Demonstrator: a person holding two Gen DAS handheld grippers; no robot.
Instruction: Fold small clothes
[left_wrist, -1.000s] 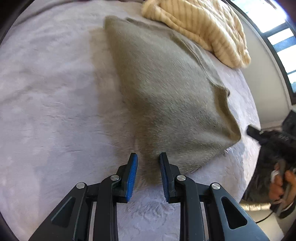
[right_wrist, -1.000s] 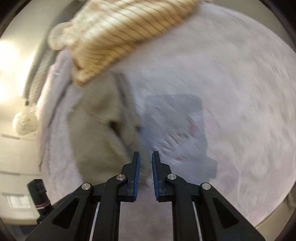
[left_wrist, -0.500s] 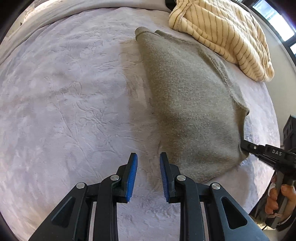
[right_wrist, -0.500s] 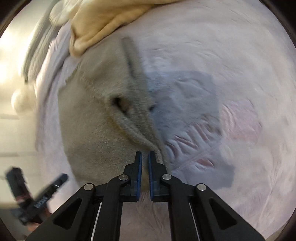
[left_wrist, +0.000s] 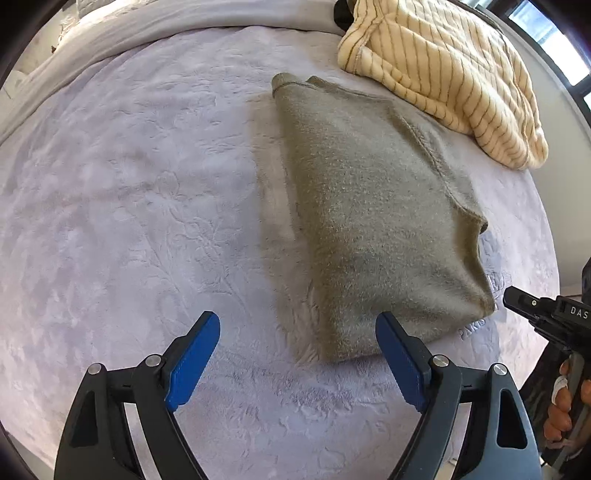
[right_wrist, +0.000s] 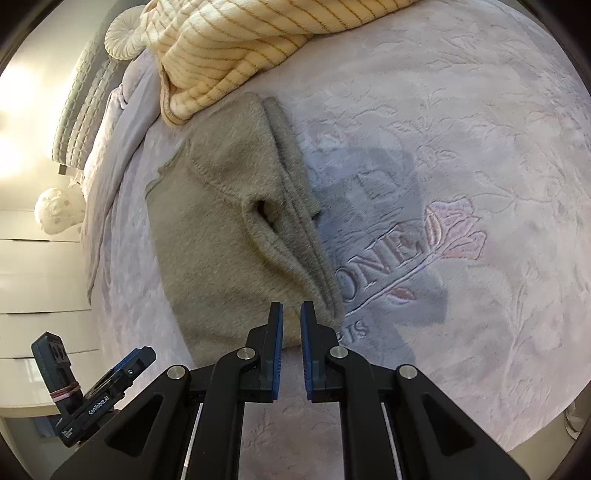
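An olive-grey fleece garment (left_wrist: 373, 221) lies folded on a lilac embossed bedspread (left_wrist: 129, 203); it also shows in the right wrist view (right_wrist: 221, 229). My left gripper (left_wrist: 297, 339) is wide open and empty, just short of the garment's near corner. My right gripper (right_wrist: 291, 325) has its jaws a narrow gap apart at the garment's near edge, holding nothing that I can see. The right gripper's tip also shows in the left wrist view (left_wrist: 532, 306).
A cream striped garment (left_wrist: 443, 74) lies heaped beyond the grey one, touching its far edge; it also shows in the right wrist view (right_wrist: 229, 48). Pillows (right_wrist: 122, 37) and a headboard (right_wrist: 77, 114) stand at the far left. The bedspread (right_wrist: 461, 184) stretches to the right.
My left gripper has opened wide and drawn back. My right gripper has let go of the garment's edge and opened slightly. The garment now lies flat.
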